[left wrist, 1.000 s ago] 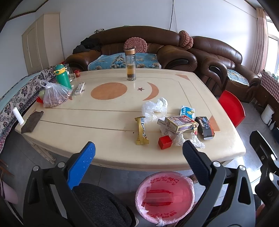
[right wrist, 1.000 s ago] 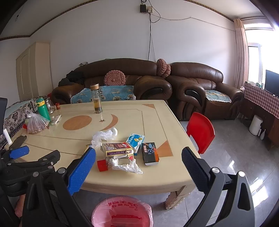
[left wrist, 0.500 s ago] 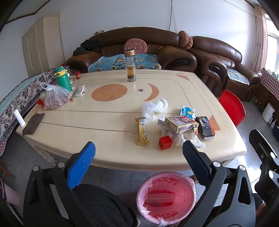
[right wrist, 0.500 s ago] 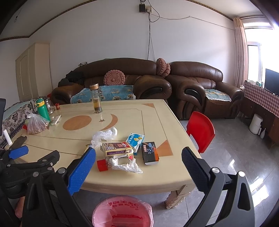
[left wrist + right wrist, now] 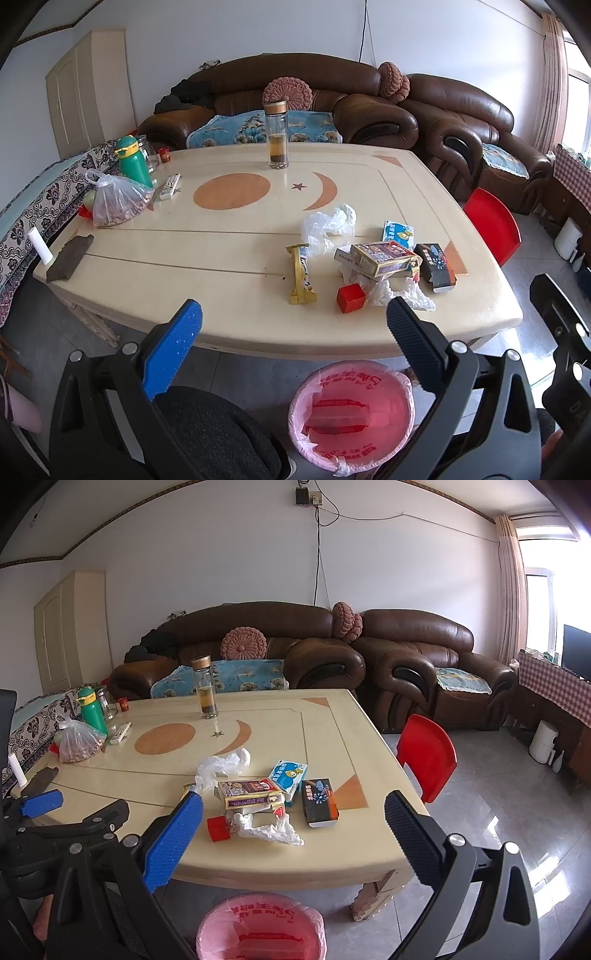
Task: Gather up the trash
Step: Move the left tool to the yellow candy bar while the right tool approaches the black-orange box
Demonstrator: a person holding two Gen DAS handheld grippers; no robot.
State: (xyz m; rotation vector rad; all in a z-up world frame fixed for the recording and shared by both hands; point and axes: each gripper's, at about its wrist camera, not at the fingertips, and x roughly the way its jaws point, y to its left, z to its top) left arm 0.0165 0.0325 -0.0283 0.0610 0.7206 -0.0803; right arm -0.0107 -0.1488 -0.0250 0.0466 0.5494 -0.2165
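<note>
The left gripper (image 5: 293,323) hangs with its jaws spread wide and nothing between them, short of the near edge of the table (image 5: 229,291); the right gripper (image 5: 293,818) is likewise splayed and empty, just to its right. Beyond the table's near edge lies the trash: a gold wrapper (image 5: 301,273), a red cube (image 5: 350,298) beside it, crumpled white plastic (image 5: 402,295), a stack of small boxes (image 5: 380,256), a black box (image 5: 436,266) and a clear bag (image 5: 327,229) further in. Below the table's near edge, on the floor, stands the pink-lined bin (image 5: 351,410), directly under the left gripper. No pickup looks begun yet. A sensible first step, I judge, is to take the nearest single piece, the wrapper or the cube, closing across its narrow side, then carry it straight back over the table's edge and let go above the bin. The soft plastic probably needs a pinch on a bunched fold so it does not slip.
</note>
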